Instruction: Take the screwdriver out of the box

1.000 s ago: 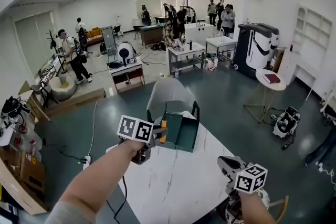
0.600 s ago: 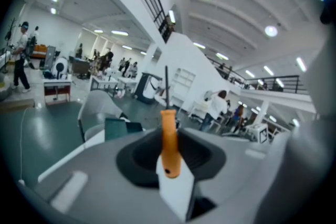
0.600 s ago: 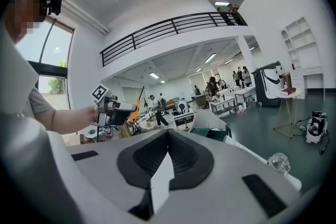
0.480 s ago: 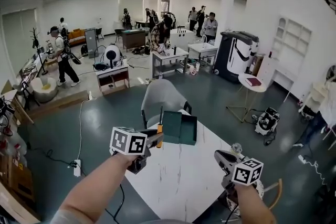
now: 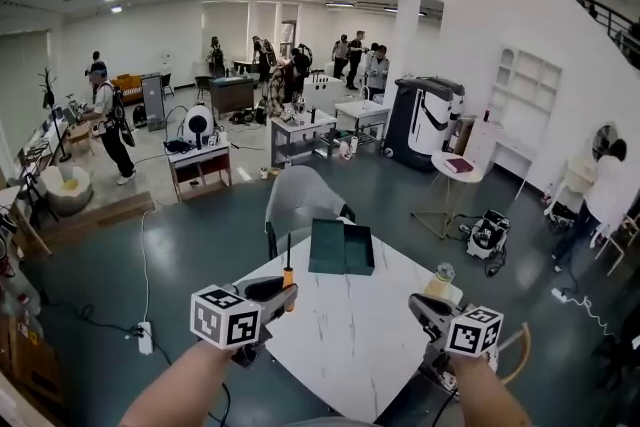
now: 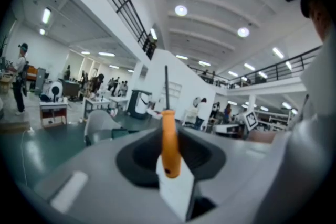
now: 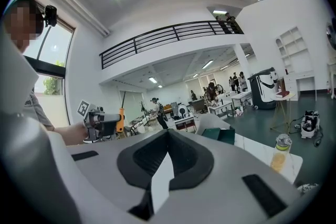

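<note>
My left gripper (image 5: 281,291) is shut on the screwdriver (image 5: 287,275), an orange handle with a thin black shaft standing upright. It hangs over the near left edge of the white table, well short of the open green box (image 5: 341,248). In the left gripper view the screwdriver's handle (image 6: 169,140) is pinched between the pads of that left gripper (image 6: 171,168). My right gripper (image 5: 428,309) is over the table's right corner with its jaws together and nothing in them. The right gripper view shows the right gripper (image 7: 160,182), the box (image 7: 220,135) and the left gripper (image 7: 102,123).
A plastic bottle of yellow drink (image 5: 440,279) stands at the right edge of the white marble table (image 5: 340,325). A grey chair (image 5: 300,200) sits behind the box. Carts, desks and several people fill the hall farther back.
Both grippers have drawn back from the green box toward me. The left one carried the screwdriver away from the box, and the shaft now stands more upright.
</note>
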Demonstrator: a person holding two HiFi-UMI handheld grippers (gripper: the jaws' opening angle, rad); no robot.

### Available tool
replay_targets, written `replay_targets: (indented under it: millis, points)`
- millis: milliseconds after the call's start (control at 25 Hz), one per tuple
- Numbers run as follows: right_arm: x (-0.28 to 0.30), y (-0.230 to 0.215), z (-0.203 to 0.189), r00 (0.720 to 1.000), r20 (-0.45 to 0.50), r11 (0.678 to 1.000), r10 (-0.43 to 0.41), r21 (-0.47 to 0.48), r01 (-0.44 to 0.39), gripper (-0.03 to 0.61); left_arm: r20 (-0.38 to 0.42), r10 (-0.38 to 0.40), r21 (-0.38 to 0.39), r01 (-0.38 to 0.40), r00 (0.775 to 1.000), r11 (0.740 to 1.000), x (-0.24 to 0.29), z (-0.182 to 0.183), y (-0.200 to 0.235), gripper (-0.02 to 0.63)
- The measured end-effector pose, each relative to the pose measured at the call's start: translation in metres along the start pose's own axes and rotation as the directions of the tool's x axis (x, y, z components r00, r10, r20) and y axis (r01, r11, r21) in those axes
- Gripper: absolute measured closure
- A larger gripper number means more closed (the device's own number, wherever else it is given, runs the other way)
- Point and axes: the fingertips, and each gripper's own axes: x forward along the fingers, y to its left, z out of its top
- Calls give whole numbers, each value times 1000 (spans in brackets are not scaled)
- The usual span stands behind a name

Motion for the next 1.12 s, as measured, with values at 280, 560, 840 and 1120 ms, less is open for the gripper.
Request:
replay_targets:
  millis: [280,560,840,1120]
  points:
    - [-18,26,7,999,30,999,34,-13,-34,571,42,5,1,-5,999,1000,-39,-12,-21,512]
    - [-63,10,20,995,44,995,89,-48,-87,571,95,61,-25,-59,994,998,-38,-17,-61,512]
    - [-98,-31,20,994,41,995,98,-35,-97,571,127,95,-39,-91,987,995,-14,-23,-99,512]
    - [-95,-49,23,992,59,994,111,-19,-110,572,105,98,-15,-97,990,995,2,-17,-111,512]
